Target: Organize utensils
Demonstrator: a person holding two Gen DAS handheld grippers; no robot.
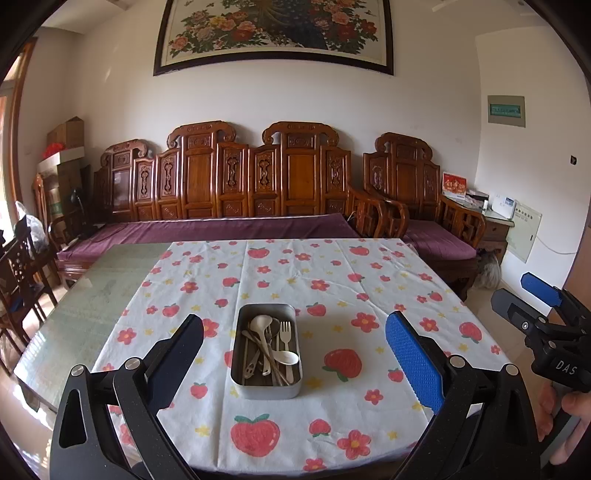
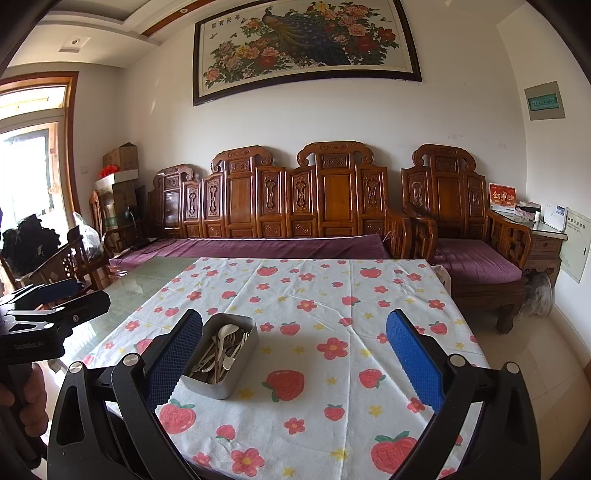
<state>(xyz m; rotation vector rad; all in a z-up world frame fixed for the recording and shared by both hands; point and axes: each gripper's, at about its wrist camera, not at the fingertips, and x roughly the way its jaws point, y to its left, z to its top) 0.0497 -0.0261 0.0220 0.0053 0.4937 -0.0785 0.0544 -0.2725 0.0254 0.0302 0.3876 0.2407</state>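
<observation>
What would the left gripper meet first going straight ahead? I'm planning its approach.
Probably the metal tin of utensils, centred between the open left gripper fingers on the strawberry tablecloth; depth is unclear.

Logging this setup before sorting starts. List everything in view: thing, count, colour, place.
metal tray: one, grey, mid-table on the cloth
utensils: several, count unclear, pale cream spoons and fork plus thin sticks, piled in the tray
tablecloth: one, white with red strawberries and flowers, over the table's right part
table: one, greenish glass top, bare at left
wooden sofa: one, brown with purple cushion, against the wall
armchair: one, brown, right of sofa
painting: one, floral, above sofa
left gripper: jaws open, above the near table edge
right gripper: jaws open, beside the tray
</observation>
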